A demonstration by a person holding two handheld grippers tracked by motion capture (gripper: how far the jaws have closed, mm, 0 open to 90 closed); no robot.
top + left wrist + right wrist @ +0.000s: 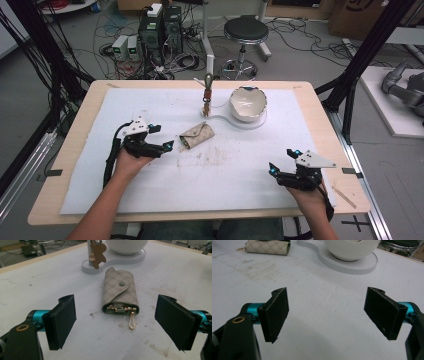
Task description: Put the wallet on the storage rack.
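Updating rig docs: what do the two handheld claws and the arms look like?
Both the left claw and right claw are black, with flat rectangular black pads, teal metal joints, a grey three-cornered top plate and a trailing black cable. Forearms are bare, no sleeves visible.

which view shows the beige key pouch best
The left gripper view: the key pouch lies centred between the open jaws, showing its snap flap and gold clip. The high view shows it small, beside the left hand-held gripper. The right gripper view catches one end at its top edge.
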